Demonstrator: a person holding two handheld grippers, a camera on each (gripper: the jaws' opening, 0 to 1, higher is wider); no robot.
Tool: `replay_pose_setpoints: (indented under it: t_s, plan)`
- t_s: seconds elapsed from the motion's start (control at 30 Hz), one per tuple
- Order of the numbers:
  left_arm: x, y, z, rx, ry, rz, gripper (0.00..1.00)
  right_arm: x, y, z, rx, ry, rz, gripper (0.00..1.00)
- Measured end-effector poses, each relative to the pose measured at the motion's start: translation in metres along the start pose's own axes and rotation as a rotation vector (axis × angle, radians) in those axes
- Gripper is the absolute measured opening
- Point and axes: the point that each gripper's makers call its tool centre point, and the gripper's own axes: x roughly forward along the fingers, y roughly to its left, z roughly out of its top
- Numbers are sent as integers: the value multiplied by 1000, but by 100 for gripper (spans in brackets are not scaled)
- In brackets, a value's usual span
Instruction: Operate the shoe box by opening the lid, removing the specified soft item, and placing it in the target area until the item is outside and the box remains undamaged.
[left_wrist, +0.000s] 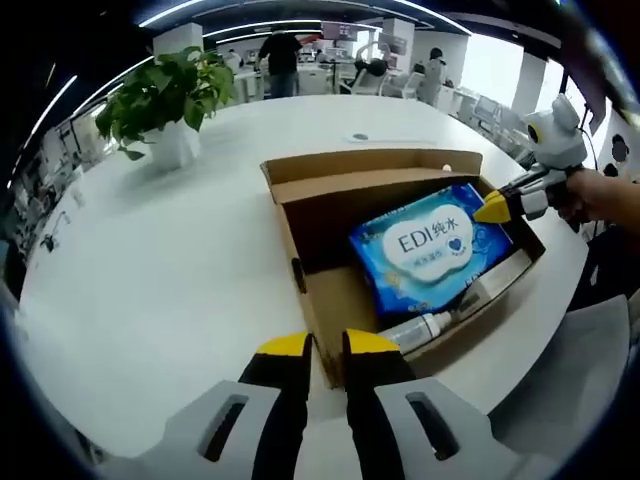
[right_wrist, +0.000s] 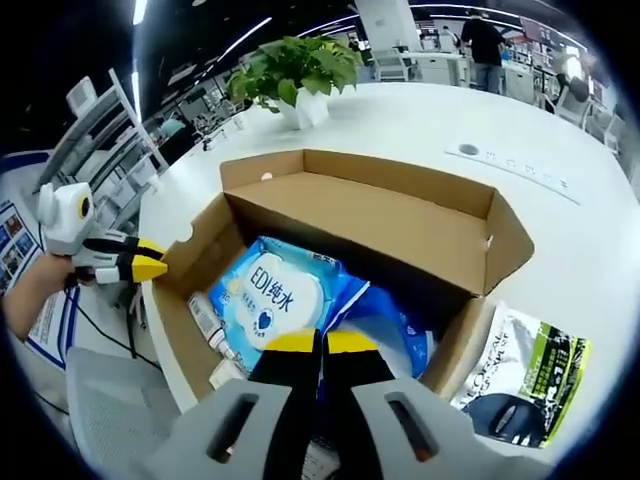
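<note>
Blue wipes pack (left_wrist: 430, 247) flat in open shoe box (left_wrist: 310, 290).

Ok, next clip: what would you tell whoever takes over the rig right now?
Left tongs: nearly closed at the shoe box's near wall; grip unclear.
Right tongs: nearly closed over the blue wipes pack inside it; grip unclear.
Done: lid open.
Left: lift the pack out, set it on the white table, keep the cardboard intact.
</note>
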Motion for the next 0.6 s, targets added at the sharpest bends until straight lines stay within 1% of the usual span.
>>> replay_pose_setpoints:
  t_s: [0.07,0.13,0.2,0.3,0.4,0.6]
  plan:
    - [-2,-1,6,26,-11,6,12,-1,-1,-1,-4,1,-3,0]
    - [-3,-4,13,36,-22,4,12,-2,-2,-2,-9,4,-9,0]
    - [-1,-5,17,66,-23,9,13,-1,-5,-4,-19,8,-17,0]
    - [0,-12,23,81,-28,-6,13,-3,-5,-5,-21,9,-19,0]
    - [4,-16,25,96,-27,-18,14,-4,-7,-7,-43,13,-30,0]
    - [17,-30,25,112,0,-57,16,-4,-9,-8,-41,12,-36,0]
